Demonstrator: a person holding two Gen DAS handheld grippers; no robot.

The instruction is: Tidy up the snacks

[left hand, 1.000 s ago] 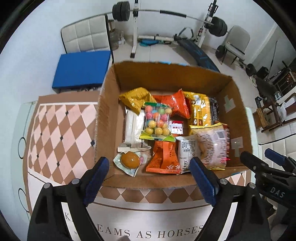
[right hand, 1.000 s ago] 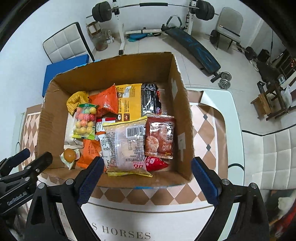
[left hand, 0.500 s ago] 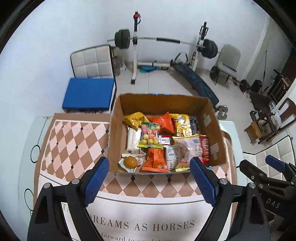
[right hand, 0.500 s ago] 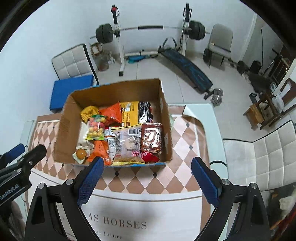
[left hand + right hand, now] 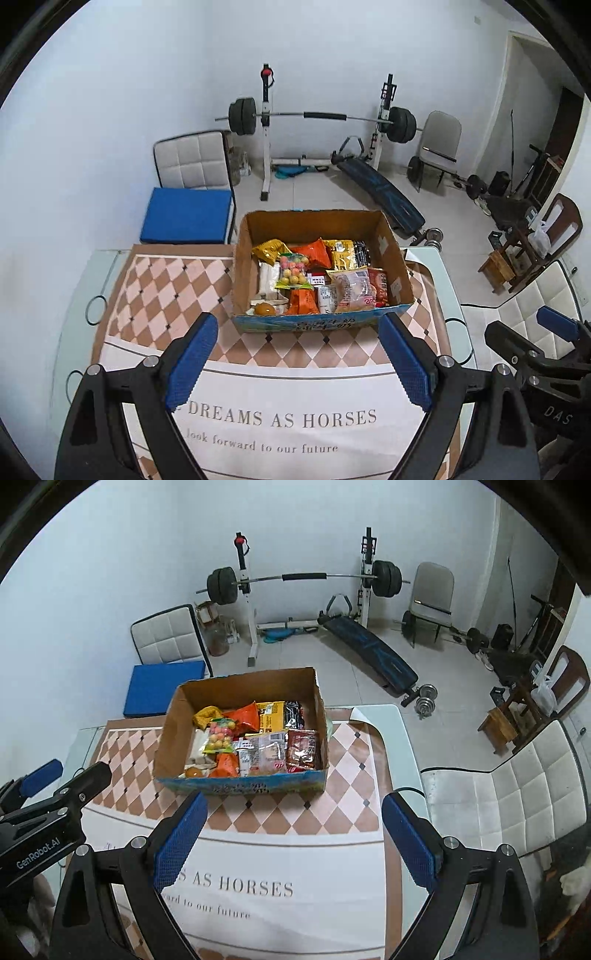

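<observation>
Both grippers had pulled back from the cardboard box [image 5: 320, 325] over the last second, so that it shrank from filling each view to sitting well apart at 12 o'clock on the counter [image 5: 155, 288]; the left gripper [image 5: 295, 360] hung released, jaws wide with nothing between them; the right gripper [image 5: 293, 843] was likewise spread and empty, also visible at 3 o'clock in the left wrist view; the snacks [image 5: 314, 277] lay packed inside the box, among them a bag of coloured candy balls [image 5: 293, 273], an orange packet [image 5: 303, 301] at the near wall, a pale bread pack [image 5: 352, 290] and a dark red pack [image 5: 303, 748] toward the right wall; no snack showed on the patterned mat [image 5: 280, 417] outside the box; judged from this, the packing step looked finished and the hands seemed to be at the retreat that closes the task; any next move would call only for keeping both grippers clear of the box.
</observation>
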